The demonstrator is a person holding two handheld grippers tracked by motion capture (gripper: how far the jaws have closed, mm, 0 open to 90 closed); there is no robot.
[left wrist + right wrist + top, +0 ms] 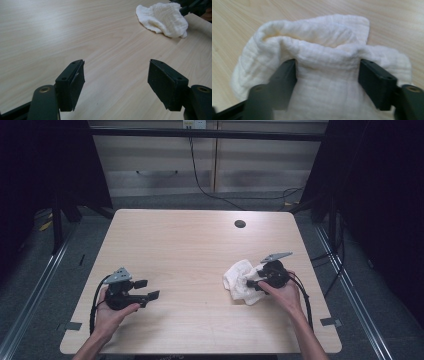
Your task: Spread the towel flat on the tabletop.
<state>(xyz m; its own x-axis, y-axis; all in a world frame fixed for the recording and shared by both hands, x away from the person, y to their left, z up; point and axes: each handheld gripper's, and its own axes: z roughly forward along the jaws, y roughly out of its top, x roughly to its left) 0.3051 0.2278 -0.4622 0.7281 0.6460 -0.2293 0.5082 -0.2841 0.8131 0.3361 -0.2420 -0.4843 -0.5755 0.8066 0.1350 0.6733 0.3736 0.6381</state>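
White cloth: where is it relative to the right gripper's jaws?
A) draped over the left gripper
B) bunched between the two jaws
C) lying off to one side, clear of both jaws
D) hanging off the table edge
B: in the right gripper view the white cloth fills the gap between the two jaws of the right gripper, its folds reaching both.

text: none readable | labels/brands: nothing legible on the table [200, 245], cloth [239, 280] or either gripper | numbers/signs: none | note: small pale box on the back wall [194, 124] might carry print, way too tiny and blurry to make out
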